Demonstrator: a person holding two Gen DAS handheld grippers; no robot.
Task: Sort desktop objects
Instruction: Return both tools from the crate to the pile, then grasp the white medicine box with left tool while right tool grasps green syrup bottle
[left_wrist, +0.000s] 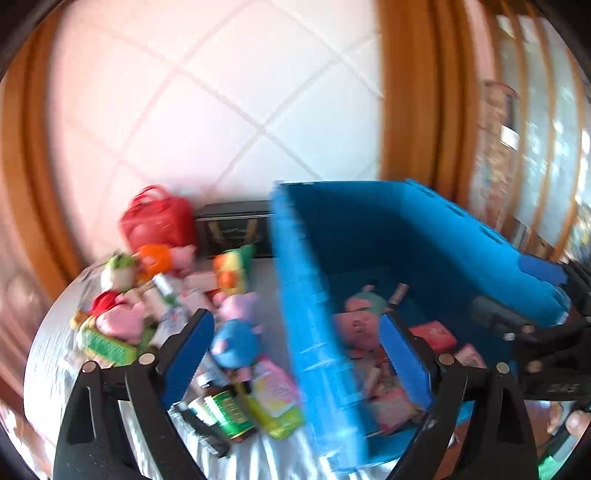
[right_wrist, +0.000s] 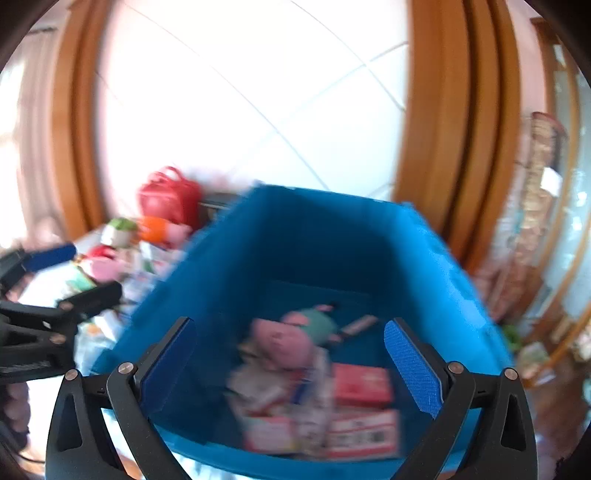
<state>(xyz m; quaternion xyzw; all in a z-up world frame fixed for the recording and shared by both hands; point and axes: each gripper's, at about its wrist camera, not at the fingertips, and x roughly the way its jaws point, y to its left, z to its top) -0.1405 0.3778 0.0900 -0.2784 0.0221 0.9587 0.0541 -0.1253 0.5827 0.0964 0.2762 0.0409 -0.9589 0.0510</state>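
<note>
The blue bin (right_wrist: 314, 236) is taking up most of both views, standing on the white-covered table (left_wrist: 258, 458) with its tall ribbed walls rising around a dark blue floor. It is sitting to the right of the loose pile in the left wrist view, its near left wall (left_wrist: 317, 332) crossing between that gripper's fingers.

Inside the bin, a pink plush pig (right_wrist: 284, 341) is lying on a heap of flat red and white boxes (right_wrist: 364, 384); a plush in a green dress (right_wrist: 314, 321) is lying just behind it. Motion blur is smearing the print on the boxes, so what they are is hard to say.

Left of the bin, unsorted things are crowding the table: a red handbag (left_wrist: 159, 221) at the back beside a dark case (left_wrist: 236, 229), a plush pig in blue (left_wrist: 236, 336), another in orange (left_wrist: 162, 258), a pink and yellow pouch (left_wrist: 275, 398) and a brown bottle with a green label (left_wrist: 231, 410).

The left gripper (left_wrist: 295, 362) is hanging over the bin's left edge, jaws spread wide and gripping nothing. The right gripper (right_wrist: 291, 369) is hovering above the bin's contents, its blue-padded fingers (right_wrist: 413, 369) likewise parted wide and empty.
</note>
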